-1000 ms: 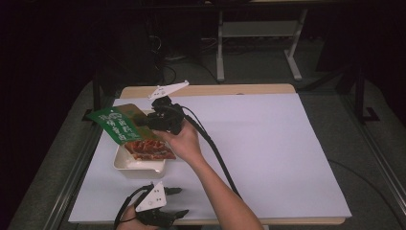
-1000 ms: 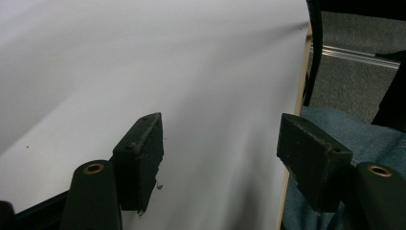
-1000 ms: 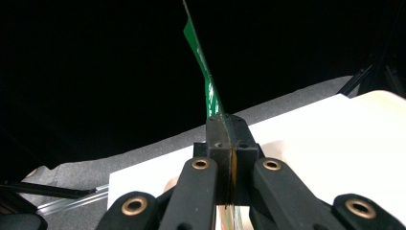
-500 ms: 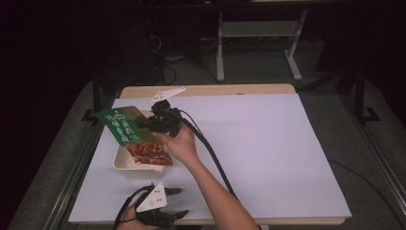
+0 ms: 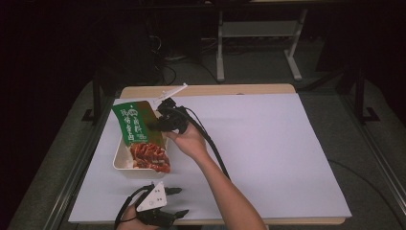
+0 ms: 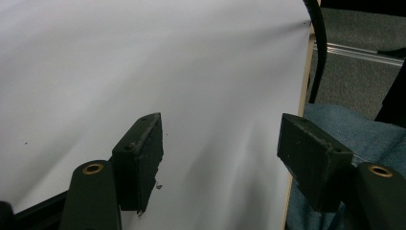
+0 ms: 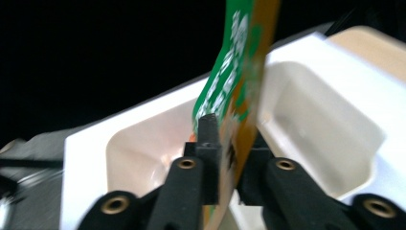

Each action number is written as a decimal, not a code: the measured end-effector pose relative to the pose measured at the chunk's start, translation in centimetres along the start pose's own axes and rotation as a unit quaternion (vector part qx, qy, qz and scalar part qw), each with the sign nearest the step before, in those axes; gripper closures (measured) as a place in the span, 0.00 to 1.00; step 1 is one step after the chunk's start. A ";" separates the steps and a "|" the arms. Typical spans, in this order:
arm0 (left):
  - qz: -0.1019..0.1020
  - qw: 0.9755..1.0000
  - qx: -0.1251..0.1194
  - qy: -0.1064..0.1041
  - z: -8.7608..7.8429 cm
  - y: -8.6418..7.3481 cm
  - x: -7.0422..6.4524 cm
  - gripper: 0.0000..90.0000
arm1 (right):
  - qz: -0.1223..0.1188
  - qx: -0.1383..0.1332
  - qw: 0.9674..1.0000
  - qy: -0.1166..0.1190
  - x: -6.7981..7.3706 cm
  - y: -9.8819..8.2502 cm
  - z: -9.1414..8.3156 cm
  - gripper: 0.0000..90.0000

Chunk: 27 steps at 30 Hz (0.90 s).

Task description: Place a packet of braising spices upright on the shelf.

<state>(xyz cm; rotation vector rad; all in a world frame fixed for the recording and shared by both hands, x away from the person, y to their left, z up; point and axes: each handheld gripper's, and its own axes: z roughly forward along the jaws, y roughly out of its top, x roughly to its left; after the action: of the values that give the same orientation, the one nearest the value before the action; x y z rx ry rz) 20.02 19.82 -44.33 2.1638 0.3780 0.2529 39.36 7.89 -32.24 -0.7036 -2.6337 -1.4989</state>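
Right gripper view: the right claw [image 7: 230, 143], jaws just easing apart, pinches the thin, limp green packet [image 7: 234, 81] at its lower edge above the tray [image 7: 86, 158]; left claw [image 6: 220, 163] spread.

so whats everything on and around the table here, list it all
packet: 1, green and orange, partly in the tray, between the right tongs' pads
tray: 1, cream, left side of the sheet
food: 1 heap, red, in the tray's near end
sheet: 1, white, over the table
table: 1, wood, edge at the back
stand: 1, pale metal, floor behind
right tongs: black, jaws just opening
left tongs: black, open, near edge
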 end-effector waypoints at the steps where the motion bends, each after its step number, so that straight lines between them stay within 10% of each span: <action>1: 0.000 1.000 0.000 0.000 0.0 0.0 0.0 0.36 | 0.004 0.013 1.000 0.007 -0.2 -0.1 0.4 0.86; 18: 0.000 1.000 0.000 -0.003 0.0 0.1 0.0 0.36 | 0.051 0.061 0.996 0.050 -2.3 -1.3 3.1 0.92; 27: -0.001 1.000 -0.001 -0.003 0.0 0.1 0.0 0.36 | 0.022 0.018 0.999 0.041 -0.9 -1.7 2.3 1.00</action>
<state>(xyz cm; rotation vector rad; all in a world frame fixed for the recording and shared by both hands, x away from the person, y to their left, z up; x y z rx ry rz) 20.01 19.80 -44.28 2.1623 0.3757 0.2461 39.93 8.72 -35.03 -0.6763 -2.5610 -1.4344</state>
